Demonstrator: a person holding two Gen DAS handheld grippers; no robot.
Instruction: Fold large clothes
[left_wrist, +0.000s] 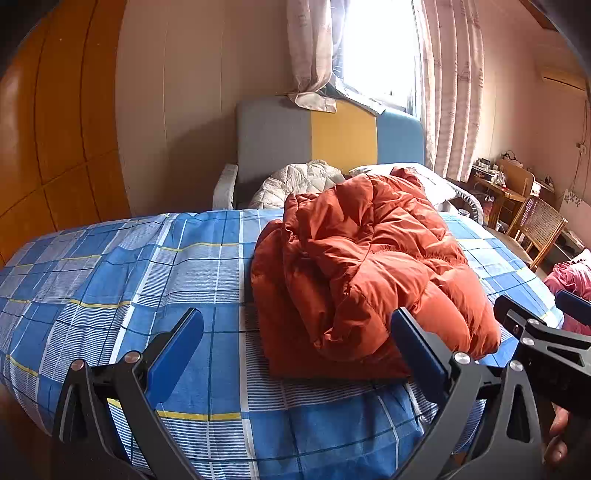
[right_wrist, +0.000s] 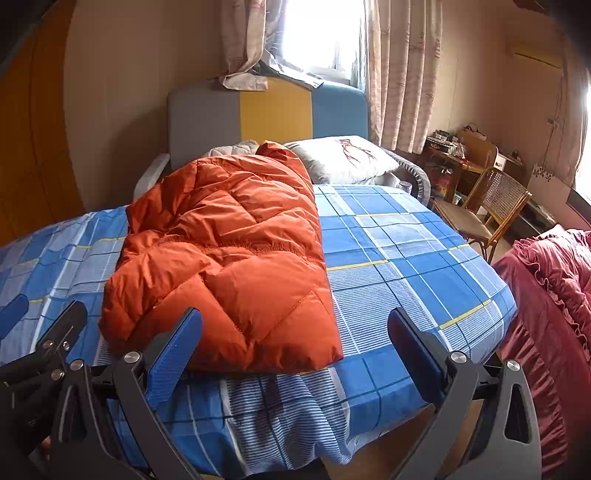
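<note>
An orange puffer jacket (left_wrist: 369, 266) lies folded in a thick bundle on the bed's blue plaid sheet (left_wrist: 110, 280). In the right wrist view the same jacket (right_wrist: 229, 251) stretches from the pillow end toward the near edge. My left gripper (left_wrist: 295, 343) stands open at the bed's near edge, its blue fingers wide apart with the jacket's near corner between and beyond them, not touching. My right gripper (right_wrist: 295, 343) is open too, hovering over the sheet (right_wrist: 406, 251) just right of the jacket's near hem. Each gripper's tip shows at the edge of the other's view.
A grey, yellow and blue headboard (left_wrist: 332, 133) stands under a curtained window. A white pillow (right_wrist: 343, 158) and a pale quilt (left_wrist: 295, 181) lie at the head. A wooden chair (right_wrist: 484, 210) and cluttered desk (right_wrist: 454, 155) stand right. A dark red ruffled cover (right_wrist: 554, 288) is at far right.
</note>
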